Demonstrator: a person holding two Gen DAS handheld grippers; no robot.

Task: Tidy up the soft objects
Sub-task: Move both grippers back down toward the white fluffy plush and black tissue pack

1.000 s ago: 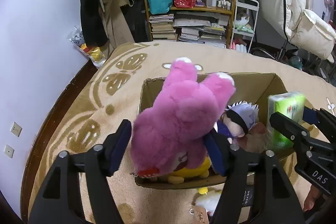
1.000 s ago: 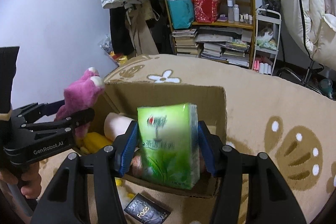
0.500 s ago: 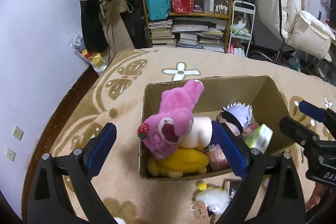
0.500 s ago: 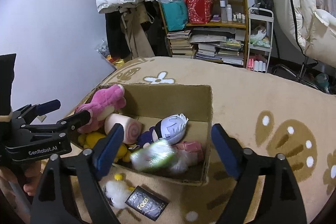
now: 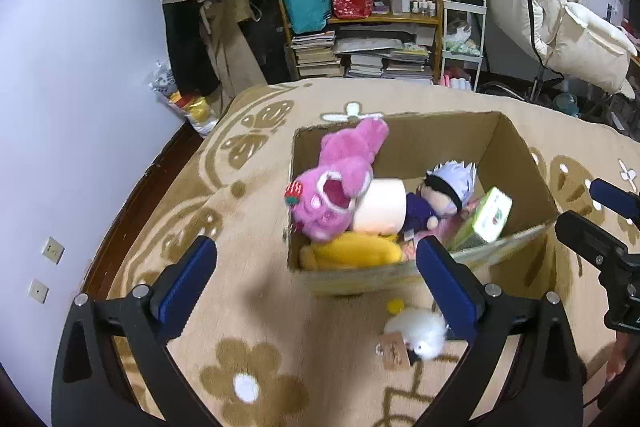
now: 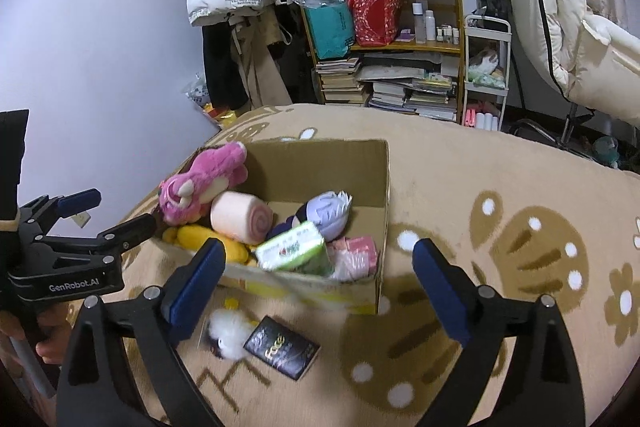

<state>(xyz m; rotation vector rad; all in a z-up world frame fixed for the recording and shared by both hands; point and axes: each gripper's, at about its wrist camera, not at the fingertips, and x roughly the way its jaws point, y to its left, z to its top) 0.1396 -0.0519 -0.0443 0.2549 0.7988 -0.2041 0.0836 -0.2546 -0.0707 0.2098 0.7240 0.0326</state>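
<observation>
A cardboard box (image 5: pixel 516 143) (image 6: pixel 380 183) sits on the beige rug. Inside lie a pink plush bear (image 5: pixel 340 179) (image 6: pixel 204 179), a pink roll plush (image 5: pixel 382 205) (image 6: pixel 240 217), a yellow plush (image 5: pixel 352 251) (image 6: pixel 208 239), a lilac-haired doll (image 5: pixel 448 187) (image 6: pixel 326 213) and a green tissue pack (image 5: pixel 486 215) (image 6: pixel 292 251). My left gripper (image 5: pixel 316 285) is open and empty, in front of the box. My right gripper (image 6: pixel 316 287) is open and empty, above the box's near wall. A small white plush (image 5: pixel 418 331) (image 6: pixel 226 333) lies on the rug before the box.
A black packet (image 6: pixel 282 345) lies on the rug next to the white plush. A cluttered bookshelf (image 5: pixel 360 15) (image 6: pixel 384 39) and hanging coats stand at the back. The lilac wall (image 5: pixel 80 67) and dark floor edge run along the left.
Both grippers opened and pulled back. The pink bear dropped from the left gripper and the green tissue pack from the right; both now lie in the box.
</observation>
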